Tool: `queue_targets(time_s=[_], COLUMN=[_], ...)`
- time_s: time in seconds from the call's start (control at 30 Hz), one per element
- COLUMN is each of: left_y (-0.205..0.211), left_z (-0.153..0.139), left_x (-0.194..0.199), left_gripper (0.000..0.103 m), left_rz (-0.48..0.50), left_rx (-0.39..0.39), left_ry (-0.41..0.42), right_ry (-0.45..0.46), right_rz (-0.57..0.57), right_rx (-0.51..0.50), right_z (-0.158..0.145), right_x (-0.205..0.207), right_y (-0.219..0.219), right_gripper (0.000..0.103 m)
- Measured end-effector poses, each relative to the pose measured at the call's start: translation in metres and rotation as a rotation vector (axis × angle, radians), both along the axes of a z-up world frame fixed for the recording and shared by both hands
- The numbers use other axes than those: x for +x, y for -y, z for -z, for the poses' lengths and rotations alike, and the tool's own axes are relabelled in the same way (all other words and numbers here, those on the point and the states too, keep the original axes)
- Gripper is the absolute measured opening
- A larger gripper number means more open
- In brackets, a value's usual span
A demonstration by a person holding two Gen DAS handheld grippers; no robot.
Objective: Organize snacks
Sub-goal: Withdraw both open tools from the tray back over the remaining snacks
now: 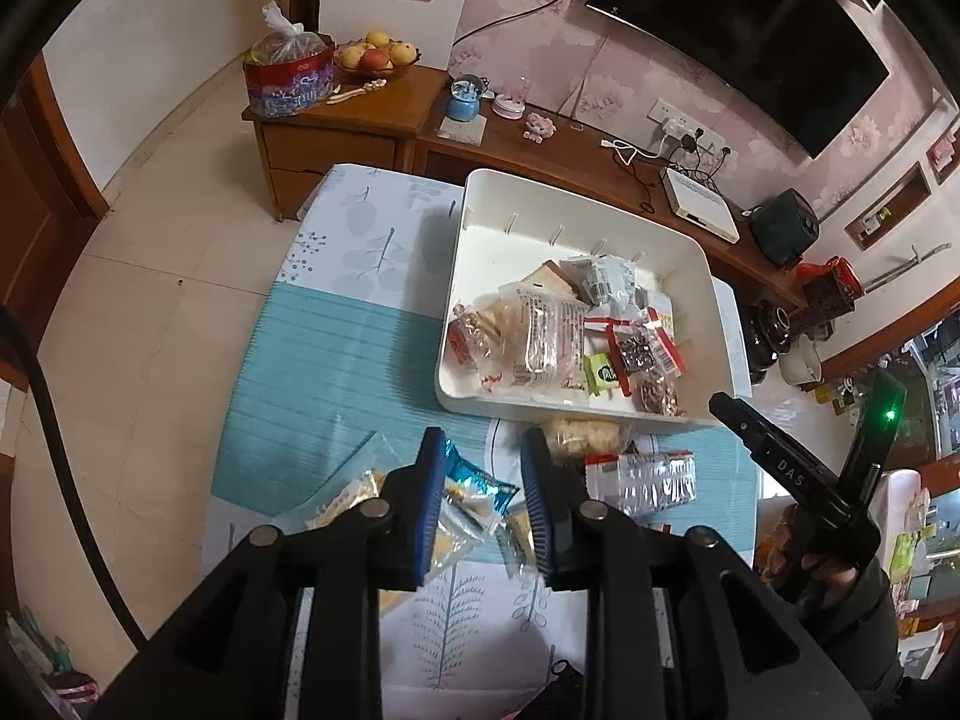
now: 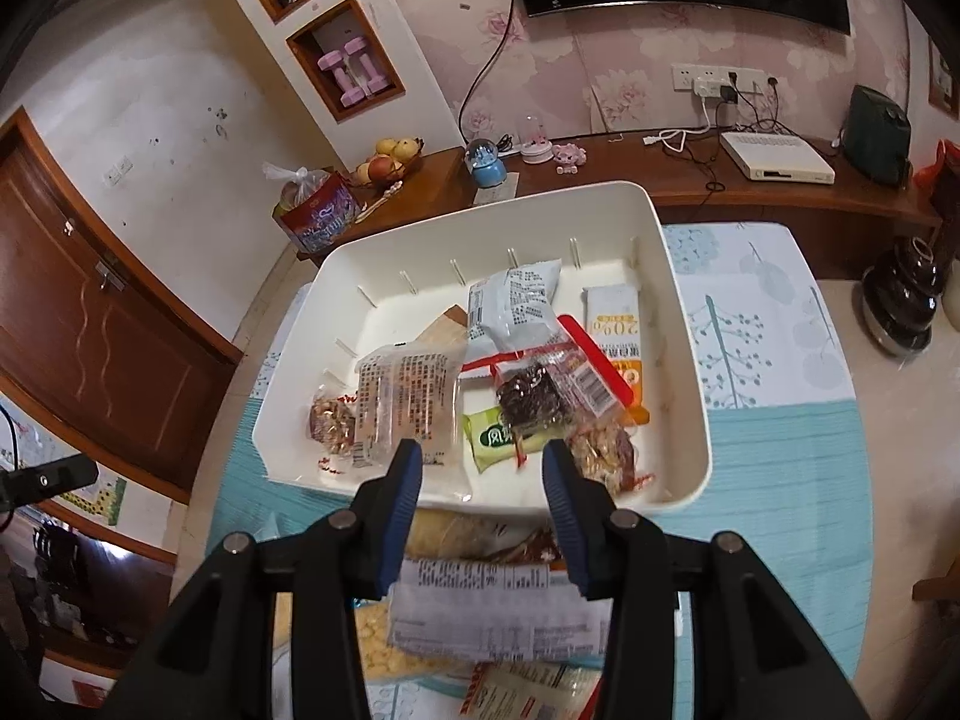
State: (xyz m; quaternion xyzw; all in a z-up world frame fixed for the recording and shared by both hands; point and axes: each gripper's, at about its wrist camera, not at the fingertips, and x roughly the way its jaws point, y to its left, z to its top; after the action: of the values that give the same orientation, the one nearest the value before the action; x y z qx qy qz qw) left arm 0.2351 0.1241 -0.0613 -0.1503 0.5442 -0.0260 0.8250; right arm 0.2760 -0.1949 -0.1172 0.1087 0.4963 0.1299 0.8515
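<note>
**White bin filling up, both grippers hovering**

White plastic catches our eye in the left wrist view: the snack bin (image 1: 480,204) sits on the teal-patterned tablecloth (image 1: 336,360), packets piled toward its near end. Our left gripper (image 1: 483,501) hangs over the loose packets by the near table edge, fingers spread, a blue foil packet (image 1: 474,480) lying between them, nothing pinched. Beside the bin's near wall lies a clear crinkled wrapper (image 1: 654,480).

Over to the right wrist view: our right gripper (image 2: 480,510) hovers at the bin's near rim (image 2: 690,360), fingers wide apart and empty. Inside we spot a green packet (image 2: 495,435) and a long clear packet (image 2: 408,402) side by side.
</note>
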Motion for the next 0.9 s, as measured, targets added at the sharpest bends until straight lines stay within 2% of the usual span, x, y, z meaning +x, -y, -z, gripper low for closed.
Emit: queue_targets(time_s=[0.13, 0.27, 0.43, 0.6, 0.87, 0.9], left_y=[-0.003, -0.005, -0.009, -0.007, -0.007, -0.006], left_z=[-0.003, -0.003, -0.003, -0.002, 0.013, 0.014], left_x=[-0.012, -0.019, -0.024, -0.028, -0.031, -0.032], left_gripper=[0.029, 0.044, 0.048, 0.058, 0.081, 0.081], left_rz=[0.026, 0.050, 0.094, 0.155, 0.254, 0.264], left_rx=[0.021, 0.036, 0.025, 0.035, 0.047, 0.049], left_ry=[-0.001, -0.008, -0.022, -0.023, -0.069, -0.072], right_ry=[-0.024, -0.043, -0.068, -0.109, -0.176, -0.180], right_rz=[0.028, 0.054, 0.098, 0.155, 0.230, 0.238], right_rx=[0.026, 0.050, 0.073, 0.118, 0.145, 0.147], right_z=[-0.001, -0.003, -0.005, -0.002, 0.009, 0.010], right_x=[-0.013, -0.028, -0.044, -0.068, -0.099, -0.100], right_y=[0.005, 0.008, 0.010, 0.012, 0.006, 0.006], right_gripper=[0.047, 0.048, 0.049, 0.049, 0.049, 0.049])
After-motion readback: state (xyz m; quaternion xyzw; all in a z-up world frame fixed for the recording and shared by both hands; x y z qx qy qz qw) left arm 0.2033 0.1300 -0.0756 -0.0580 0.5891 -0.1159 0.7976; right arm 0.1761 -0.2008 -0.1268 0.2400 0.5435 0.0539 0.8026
